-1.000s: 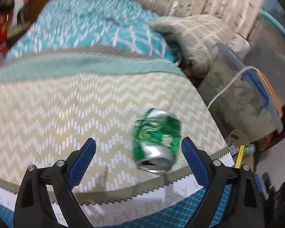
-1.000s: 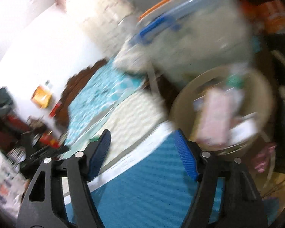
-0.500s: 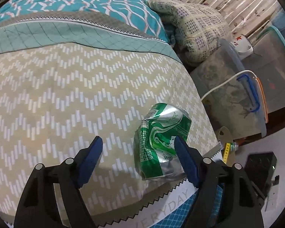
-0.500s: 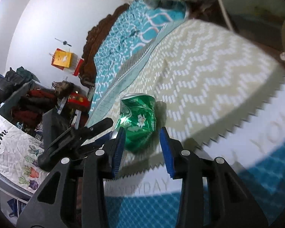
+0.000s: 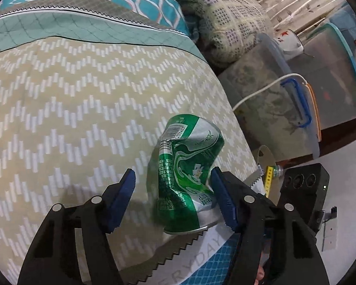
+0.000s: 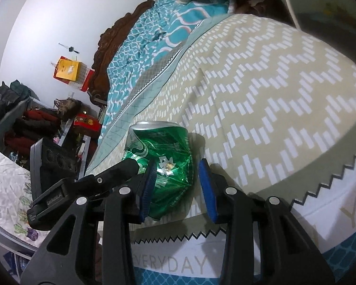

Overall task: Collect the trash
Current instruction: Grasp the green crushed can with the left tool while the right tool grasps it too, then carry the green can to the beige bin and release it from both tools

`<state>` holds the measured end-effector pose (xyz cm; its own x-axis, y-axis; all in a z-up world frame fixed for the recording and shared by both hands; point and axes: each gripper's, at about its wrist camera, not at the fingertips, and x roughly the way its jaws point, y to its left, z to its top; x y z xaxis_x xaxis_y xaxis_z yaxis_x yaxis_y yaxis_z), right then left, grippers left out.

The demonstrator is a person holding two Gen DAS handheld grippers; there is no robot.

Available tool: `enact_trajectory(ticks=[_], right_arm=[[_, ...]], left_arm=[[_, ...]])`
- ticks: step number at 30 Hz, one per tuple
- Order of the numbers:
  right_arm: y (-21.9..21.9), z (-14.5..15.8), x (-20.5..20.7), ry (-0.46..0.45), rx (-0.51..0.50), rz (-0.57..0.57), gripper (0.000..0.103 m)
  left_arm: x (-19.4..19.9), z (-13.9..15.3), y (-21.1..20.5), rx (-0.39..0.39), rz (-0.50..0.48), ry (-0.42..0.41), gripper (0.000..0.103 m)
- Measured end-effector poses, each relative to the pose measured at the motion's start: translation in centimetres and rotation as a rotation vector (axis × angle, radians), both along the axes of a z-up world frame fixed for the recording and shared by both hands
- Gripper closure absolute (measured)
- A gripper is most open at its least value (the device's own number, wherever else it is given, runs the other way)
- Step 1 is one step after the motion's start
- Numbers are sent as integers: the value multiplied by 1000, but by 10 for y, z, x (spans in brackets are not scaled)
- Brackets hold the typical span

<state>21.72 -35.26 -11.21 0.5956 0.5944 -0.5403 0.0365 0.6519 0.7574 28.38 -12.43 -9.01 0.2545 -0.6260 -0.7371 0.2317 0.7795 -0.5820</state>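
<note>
A crushed green soda can [image 5: 187, 178] lies on the beige zigzag bedspread [image 5: 71, 109] near the bed's edge. My left gripper [image 5: 173, 197] is open, its fingers on either side of the can; the right pad [image 5: 223, 201] touches the can and the left pad stands apart. In the right wrist view the can [image 6: 163, 161] sits between the pads of my right gripper [image 6: 178, 185], which is open with a narrow gap; its left pad touches the can, its right pad is just clear. The left gripper's finger [image 6: 116, 173] shows beside the can there.
A patterned pillow [image 5: 215, 23] lies at the far side of the bed. Lidded plastic storage bins [image 5: 284, 109] with a white cable stand beside the bed. A wooden headboard [image 6: 111, 40] and cluttered shelves [image 6: 35, 128] stand along the wall.
Both grippers have closed in on the can. The left gripper's jaws have narrowed around it, and the right gripper has come in from the other side with the can between its pads.
</note>
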Motion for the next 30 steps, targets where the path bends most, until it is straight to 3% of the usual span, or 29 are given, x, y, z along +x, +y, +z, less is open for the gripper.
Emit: enact_trajectory(ticks=[7,9,18,28,30], right_arm=[[2,0,2,-11,14,13,64],[1,-1,2,-14,22,11,64],[3,5,-8,-65,31,57,63],[2,6,-16,-82,73,59,61],[6,3,-21,-71,97,80,53]], left_arm=[[-4,-3,-11,-19,-29,11,45],[-6,-1,-11,-28,-27,6,58],[-15,4,-7,-18,-18,3,64],[-39,15,34,-70,37,6,75],[-45,19,41,-86,45,8,76]])
